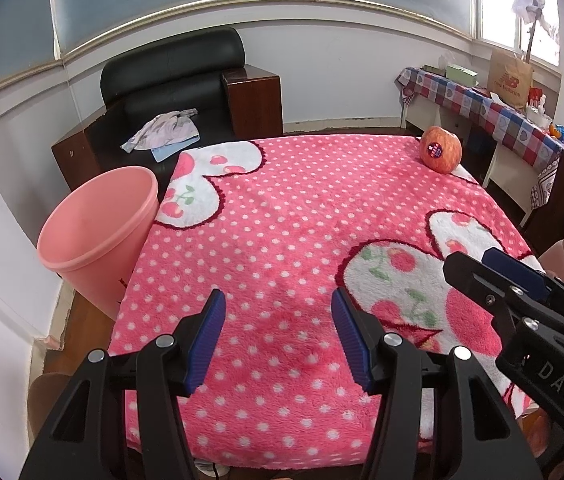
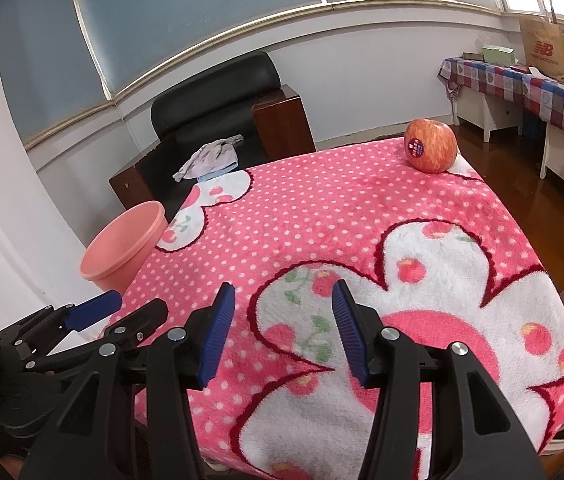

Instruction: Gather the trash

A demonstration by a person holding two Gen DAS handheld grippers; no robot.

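Ahead of my jaws the pink blanket-covered surface (image 1: 289,216) lies bare all the way across; only the apple (image 1: 440,149) stands at its far right corner. The pink bin (image 1: 98,232) stands open-mouthed against the left edge, with the black armchair (image 1: 178,80) behind.

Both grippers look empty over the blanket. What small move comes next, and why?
Probably reach the right hand-held gripper forward toward the apple: both grippers are open and empty, the apple is the only loose item on the blanket, at its far right corner.
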